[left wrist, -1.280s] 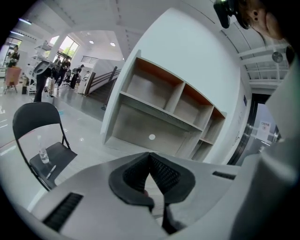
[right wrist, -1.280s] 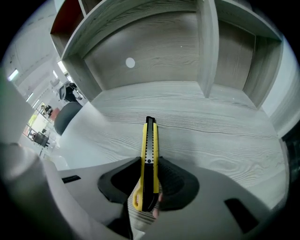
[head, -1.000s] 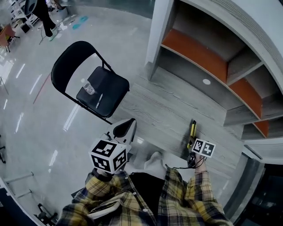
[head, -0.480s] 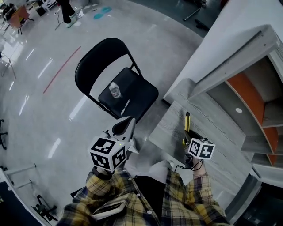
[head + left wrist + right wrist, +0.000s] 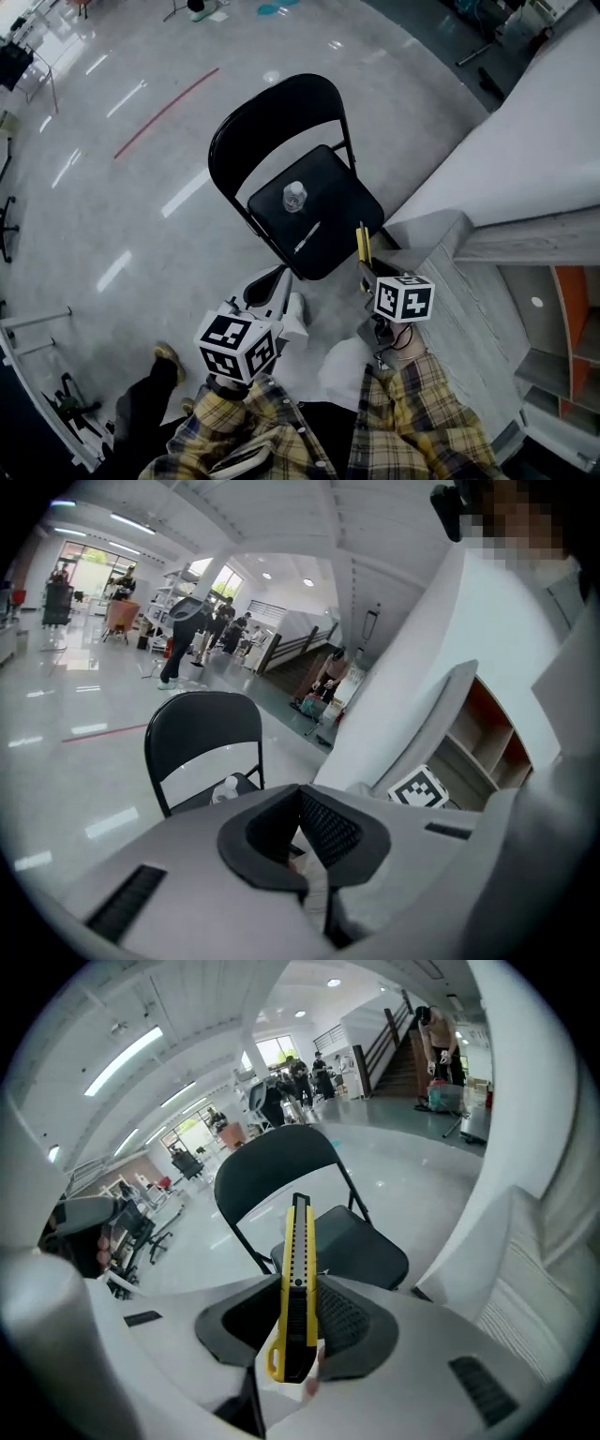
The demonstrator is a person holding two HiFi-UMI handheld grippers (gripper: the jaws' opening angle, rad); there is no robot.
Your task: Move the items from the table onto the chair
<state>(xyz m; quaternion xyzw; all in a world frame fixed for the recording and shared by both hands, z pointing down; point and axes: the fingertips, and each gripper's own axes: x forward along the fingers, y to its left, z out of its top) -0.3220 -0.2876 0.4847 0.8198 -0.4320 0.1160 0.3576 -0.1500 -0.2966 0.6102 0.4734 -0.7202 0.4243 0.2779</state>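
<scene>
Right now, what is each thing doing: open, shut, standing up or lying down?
chair: unfolded, standing
water bottle: upright on the seat
pen: lying flat on the seat
utility knife: clamped in right gripper
left gripper: shut, empty

The glossy floor [image 5: 112, 187] carried a black folding chair [image 5: 272, 122] — on its seat a clear bottle [image 5: 294, 197] stood, a slim pen-like stick [image 5: 307, 237] lay near it. The wood-grain desk [image 5: 469, 319] stood alongside.

No word, brand or number is legible. Only black-and-white square markers show, on the left claw's white cube [image 5: 236, 345] at 7 o'clock and the right claw's white cube [image 5: 404, 297] at 4 o'clock.
</scene>
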